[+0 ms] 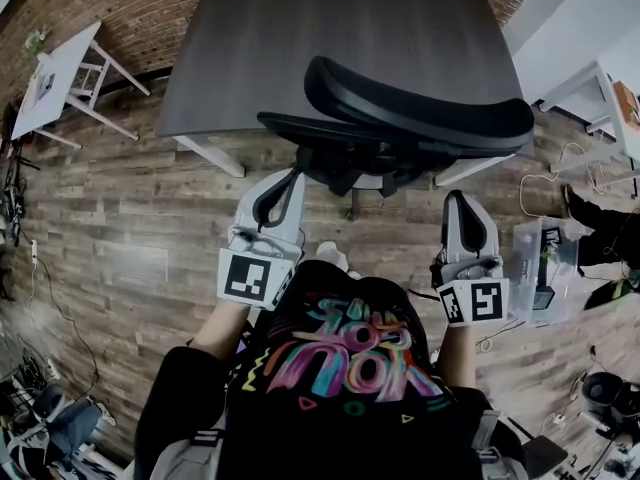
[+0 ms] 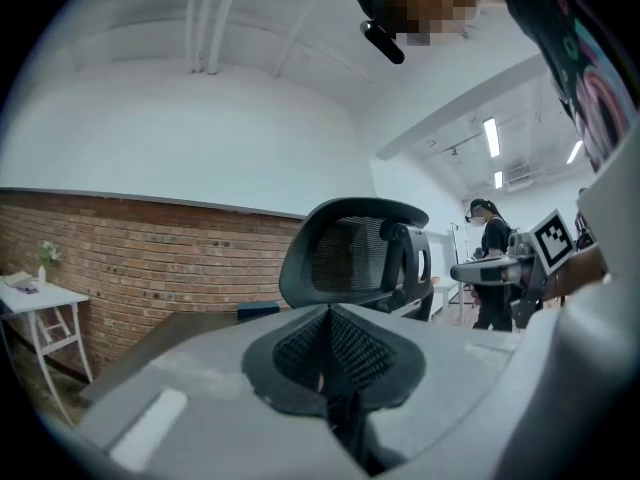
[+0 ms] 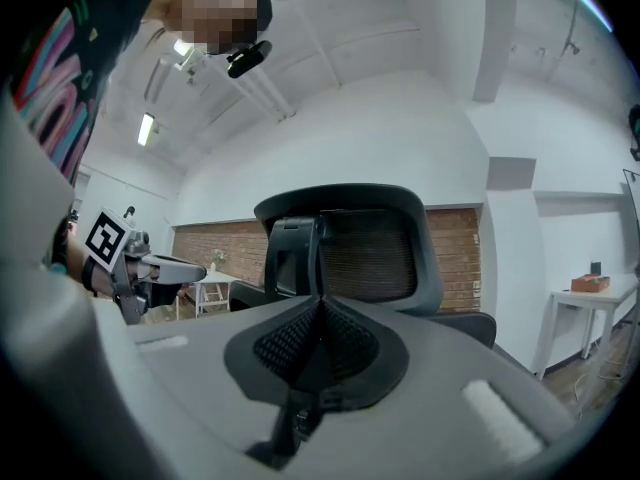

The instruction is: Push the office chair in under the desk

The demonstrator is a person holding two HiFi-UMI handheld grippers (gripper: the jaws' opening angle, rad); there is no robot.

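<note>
**Chair being faced with both jaws clenched**

The ribbed dark pads of the left gripper (image 2: 328,346) are being held clenched together, pad against pad, with nothing between them. Those of the right gripper (image 3: 318,340) are being held the same way. Both are being pointed at the office chair (image 1: 420,113), which is being shown in the upper middle of the head view. Its back is overlapping the near edge of the desk (image 1: 300,38), and it is being judged not yet fully under. No contact with it is being made out.

The chair is being judged fairly heavy yet easy to roll over the plank floor (image 1: 120,228), and apt to swivel if pushed on one side only. The mesh panel is being reckoned soft and yielding. The curved, hard plastic rim of the back is being taken as the place to press, one gripper to each side. The desk top is being seen as flat, dark and matte.
</note>
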